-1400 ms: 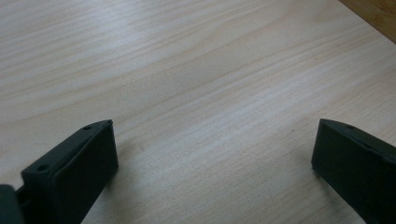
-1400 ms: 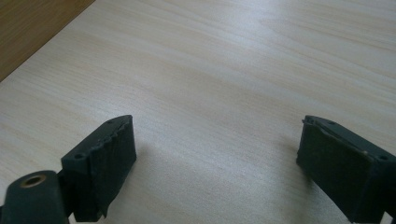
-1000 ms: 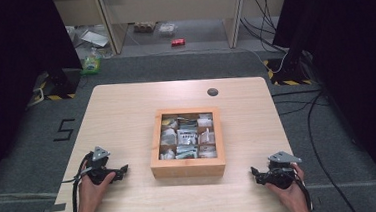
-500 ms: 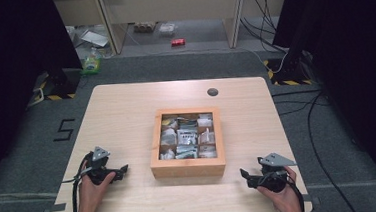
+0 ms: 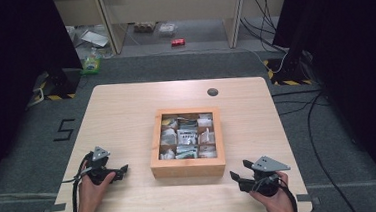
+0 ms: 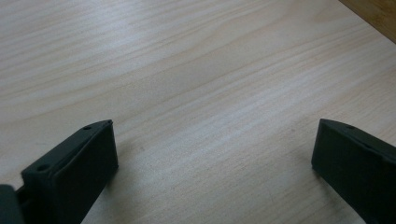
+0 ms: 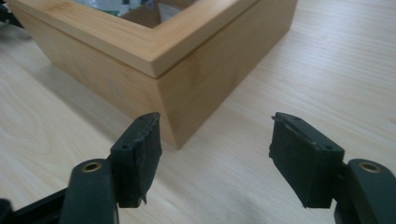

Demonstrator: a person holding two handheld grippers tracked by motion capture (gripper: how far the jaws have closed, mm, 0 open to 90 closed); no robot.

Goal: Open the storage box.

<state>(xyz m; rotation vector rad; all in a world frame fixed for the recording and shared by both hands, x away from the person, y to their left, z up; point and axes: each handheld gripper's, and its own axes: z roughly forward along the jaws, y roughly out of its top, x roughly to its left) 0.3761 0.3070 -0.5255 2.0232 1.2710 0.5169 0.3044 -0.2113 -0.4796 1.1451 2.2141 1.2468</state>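
Meanwhile the right gripper [image 5: 238, 178] has edged toward the wooden box [image 5: 188, 167].

red can [image 5: 177, 42] on floor, cables [image 5: 296, 98] — right side

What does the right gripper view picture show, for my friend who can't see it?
A corner of a wooden box sits close ahead on a pale wooden table, just beyond the open right gripper. The gripper's two black jaws rise from the bottom, wide apart and holding nothing. Something light shows inside the box, too cropped to tell what.
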